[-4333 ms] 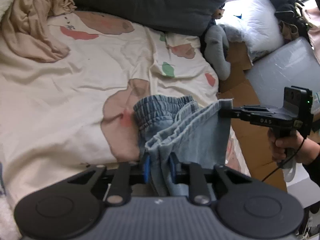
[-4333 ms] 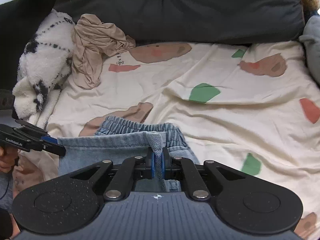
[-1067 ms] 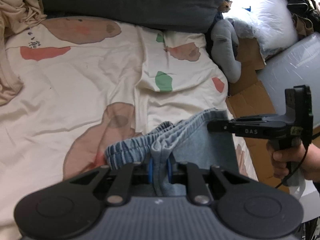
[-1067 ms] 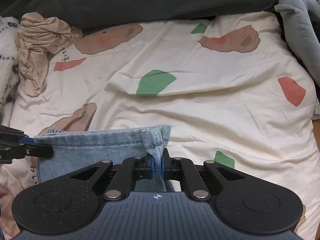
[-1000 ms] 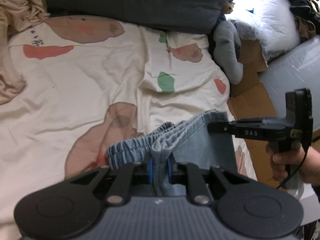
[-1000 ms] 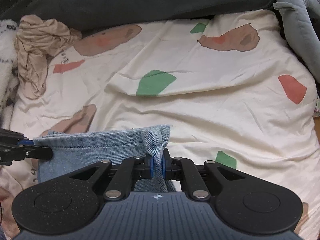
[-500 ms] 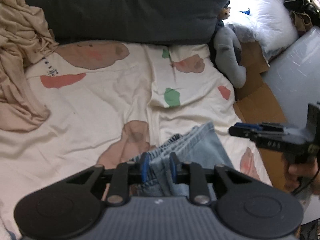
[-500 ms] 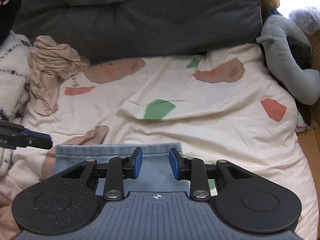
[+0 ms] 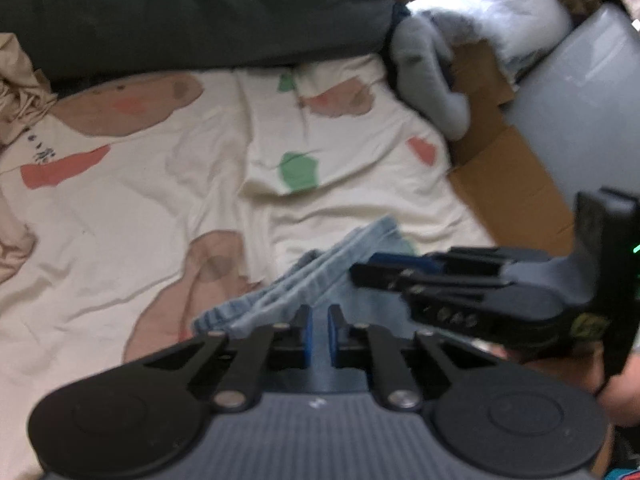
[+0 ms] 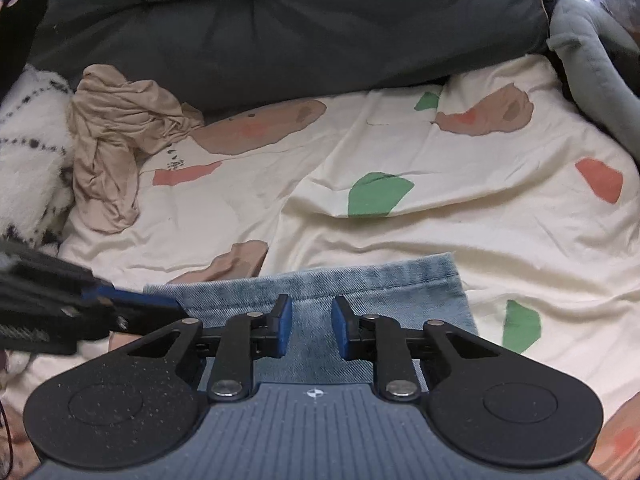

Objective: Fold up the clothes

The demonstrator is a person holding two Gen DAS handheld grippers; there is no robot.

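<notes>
Denim shorts lie folded on the patterned sheet, just ahead of the left gripper; its jaws have just been closing, empty and nearly together, presumably done with that edge. From the right wrist, the right gripper hovers over the shorts' flat panel, jaws partly apart, narrowing, gripping nothing.

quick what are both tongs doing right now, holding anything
left tongs: have just closed, nearly shut, empty.
right tongs: open, closing a little, empty above the jeans.
</notes>
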